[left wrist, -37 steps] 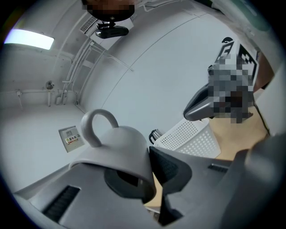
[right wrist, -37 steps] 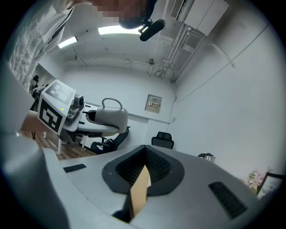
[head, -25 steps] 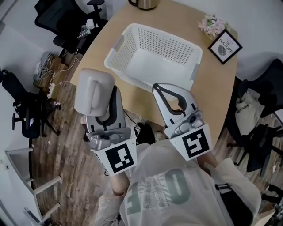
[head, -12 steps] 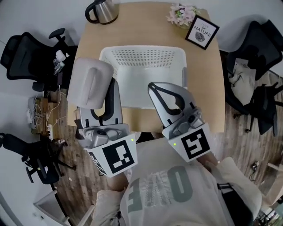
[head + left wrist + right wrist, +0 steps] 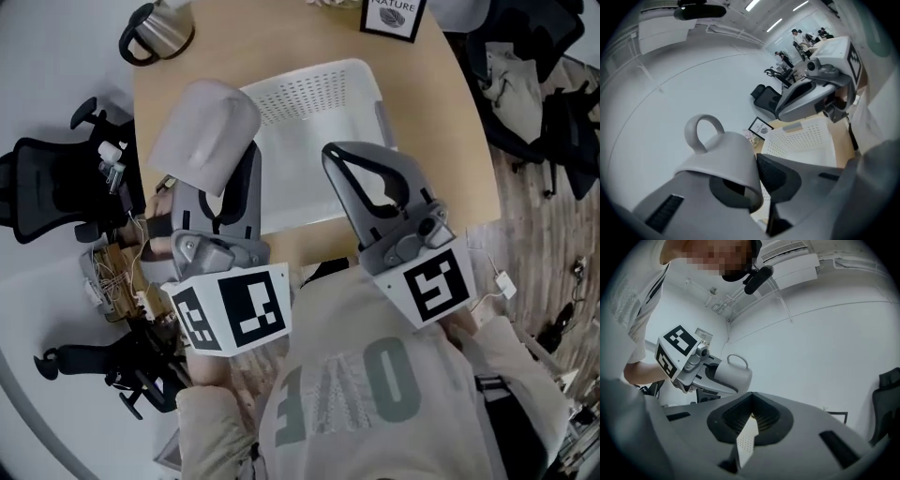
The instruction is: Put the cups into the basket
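While my left tongs (image 5: 745, 183) clamp the grey cup (image 5: 204, 136) near the table's (image 5: 246, 45) left edge, the basket (image 5: 314, 89) lies just right of it, nearest this arm; my right tongs (image 5: 336, 159) are closed on nothing.

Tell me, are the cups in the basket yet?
Not yet. Done: nothing so far, because no cup shows in the part of the white basket that I can see. In hand: the left gripper is shut on a pale cup, held up near the basket. The right gripper is shut and empty. Left: lower that cup into the basket and let go. I see no other cups waiting.
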Action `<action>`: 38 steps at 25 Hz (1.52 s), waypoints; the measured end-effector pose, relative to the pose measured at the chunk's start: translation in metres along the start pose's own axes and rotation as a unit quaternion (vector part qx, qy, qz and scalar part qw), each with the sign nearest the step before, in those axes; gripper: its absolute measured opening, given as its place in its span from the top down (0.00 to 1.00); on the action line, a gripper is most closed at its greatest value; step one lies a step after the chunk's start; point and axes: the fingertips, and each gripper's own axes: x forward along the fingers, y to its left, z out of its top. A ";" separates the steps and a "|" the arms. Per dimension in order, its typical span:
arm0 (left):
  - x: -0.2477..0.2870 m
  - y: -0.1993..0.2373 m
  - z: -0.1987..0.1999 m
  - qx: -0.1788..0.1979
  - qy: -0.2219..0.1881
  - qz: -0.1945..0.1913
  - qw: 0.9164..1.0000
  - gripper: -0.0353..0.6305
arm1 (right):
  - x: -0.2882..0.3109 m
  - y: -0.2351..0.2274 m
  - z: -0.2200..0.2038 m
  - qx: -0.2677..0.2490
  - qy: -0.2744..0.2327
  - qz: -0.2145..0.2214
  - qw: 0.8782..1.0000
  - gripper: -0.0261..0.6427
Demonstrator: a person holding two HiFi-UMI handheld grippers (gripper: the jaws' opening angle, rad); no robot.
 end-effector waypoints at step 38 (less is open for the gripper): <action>0.143 -0.235 -0.190 0.298 0.237 -0.497 0.780 0.87 | -0.012 -0.114 -0.039 0.105 -0.007 -0.135 0.985 0.97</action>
